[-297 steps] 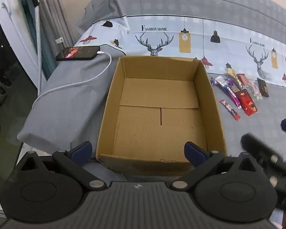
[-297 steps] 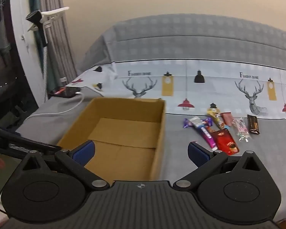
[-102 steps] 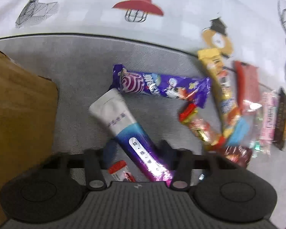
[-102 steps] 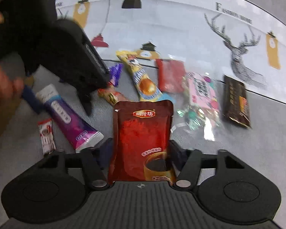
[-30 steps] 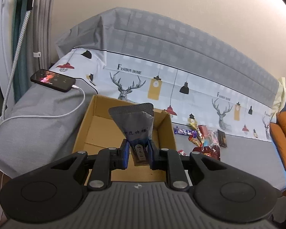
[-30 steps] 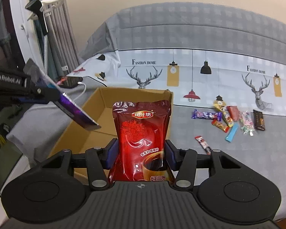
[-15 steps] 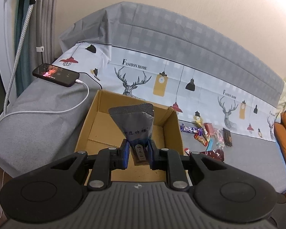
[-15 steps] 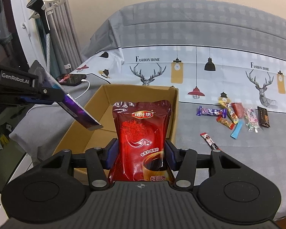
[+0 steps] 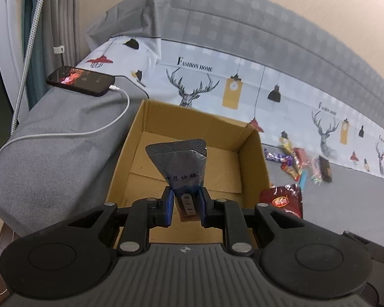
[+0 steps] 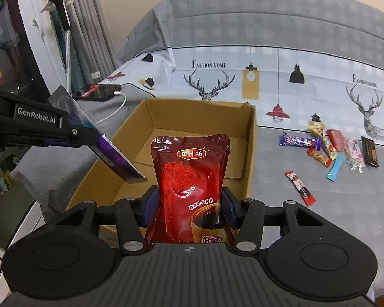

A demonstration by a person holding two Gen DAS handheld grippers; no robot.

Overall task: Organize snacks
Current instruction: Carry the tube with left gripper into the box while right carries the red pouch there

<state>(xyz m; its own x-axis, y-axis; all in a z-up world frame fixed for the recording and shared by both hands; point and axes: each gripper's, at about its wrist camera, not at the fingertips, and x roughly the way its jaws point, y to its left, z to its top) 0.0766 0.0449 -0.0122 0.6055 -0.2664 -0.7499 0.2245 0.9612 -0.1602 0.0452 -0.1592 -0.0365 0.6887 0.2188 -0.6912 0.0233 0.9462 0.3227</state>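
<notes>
I hold 2 tongs over an open cardboard box [image 10: 245, 138] that sits on a grey bed [image 10: 320, 220]. My left tongs [image 9: 184, 202] are clenched on the narrow end of a silver and purple pouch [image 9: 183, 163], which sticks up above the box's near edge. My right tongs [image 10: 190, 206] grasp a red pouch [image 10: 192, 179] by both sides, upright, just before the box's near rim. Loose snacks [image 10: 330, 151] lie on the bed to the right of the box, well apart from it. A phone [image 9: 80, 80] on a white cable lies beyond the box's far left corner.
</notes>
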